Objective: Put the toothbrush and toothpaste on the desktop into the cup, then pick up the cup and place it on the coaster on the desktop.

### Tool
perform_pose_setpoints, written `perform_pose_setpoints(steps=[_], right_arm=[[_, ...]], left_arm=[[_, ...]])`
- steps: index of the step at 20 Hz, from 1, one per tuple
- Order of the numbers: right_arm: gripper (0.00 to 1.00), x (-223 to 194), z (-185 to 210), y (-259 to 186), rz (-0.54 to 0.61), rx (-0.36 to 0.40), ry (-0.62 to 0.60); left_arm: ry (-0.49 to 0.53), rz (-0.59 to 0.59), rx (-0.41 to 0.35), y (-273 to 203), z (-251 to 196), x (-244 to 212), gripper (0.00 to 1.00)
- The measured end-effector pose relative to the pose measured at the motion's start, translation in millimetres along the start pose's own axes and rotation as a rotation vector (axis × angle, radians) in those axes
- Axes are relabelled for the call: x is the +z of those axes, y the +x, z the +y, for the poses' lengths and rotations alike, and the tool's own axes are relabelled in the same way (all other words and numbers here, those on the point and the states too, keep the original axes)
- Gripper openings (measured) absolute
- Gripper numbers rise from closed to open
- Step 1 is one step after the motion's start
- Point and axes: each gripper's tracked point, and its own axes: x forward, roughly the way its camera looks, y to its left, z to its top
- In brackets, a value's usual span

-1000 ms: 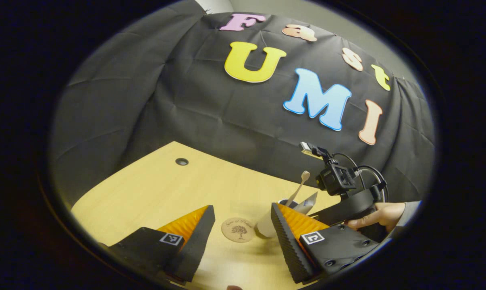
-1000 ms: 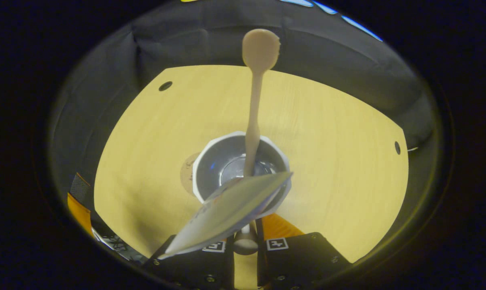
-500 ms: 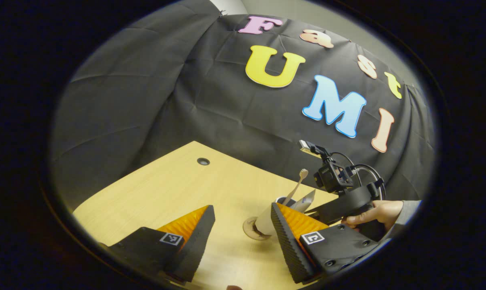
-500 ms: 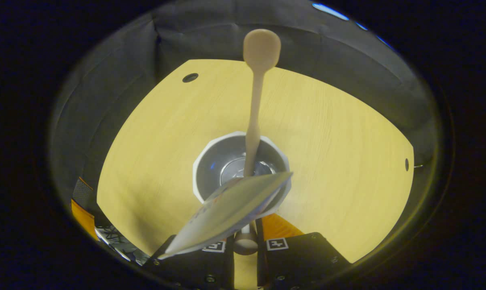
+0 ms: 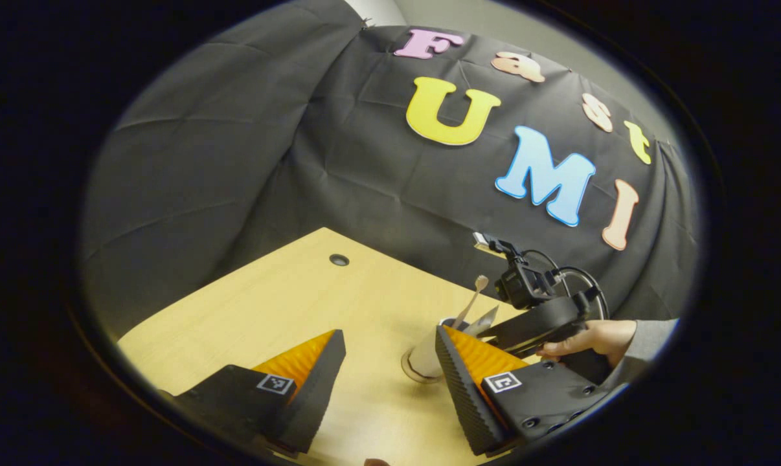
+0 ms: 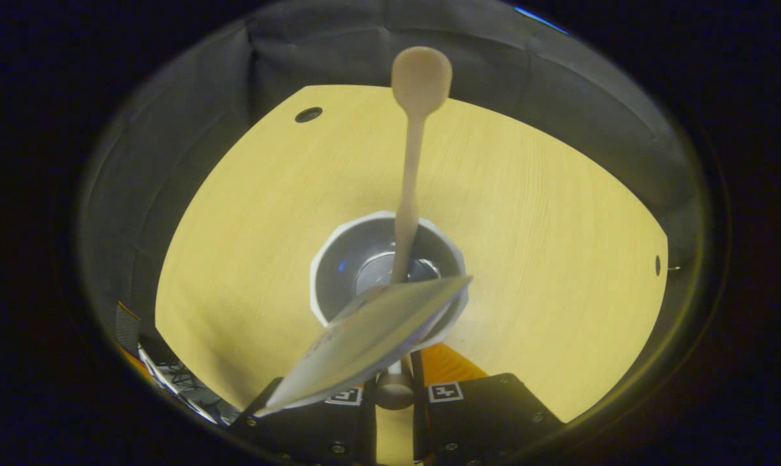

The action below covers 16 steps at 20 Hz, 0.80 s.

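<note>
We judge 2 of 3 steps done: the toothbrush (image 6: 408, 168) and toothpaste (image 6: 364, 336) already stand in the cup (image 6: 339, 249). In the left tool view the cup sits over the coaster (image 5: 411, 370), whose edge peeks out at its base (whether fully seated, we cannot tell). The right tool (image 6: 394, 395) has its jaws narrow, apparently gripping the cup's near rim; letting go remains. The left tool (image 5: 390, 369) hangs wide and empty, near the cup.

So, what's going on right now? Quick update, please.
Right gripper shut on cup, toothbrush and toothpaste inside. Cup over coaster; contact unclear. Left gripper open, idle. Nothing in the way.
</note>
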Motion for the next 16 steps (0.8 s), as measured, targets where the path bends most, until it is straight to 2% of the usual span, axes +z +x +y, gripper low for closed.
perform_pose_setpoints(steps=[8,14,15,16], right_arm=[[0.26,-0.8,-1.7,0.3,0.006,-0.028,-0.008],[0.33,0.3,-1.4,-8.5,-0.003,-0.028,0.006],[0.39,-0.5,0.6,-10.7,-0.003,-0.020,0.005],[0.51,-0.5,-0.1,-15.2,-0.010,-0.024,0.002]], left_arm=[[-0.003,0.004,-0.003,-3.5,7.0,2.0,0.91],[-0.010,0.008,-0.015,-5.2,7.0,1.2,0.91],[-0.009,0.008,-0.018,-5.6,6.2,0.9,0.91],[-0.006,0.011,-0.020,-5.2,4.6,0.4,0.91]])
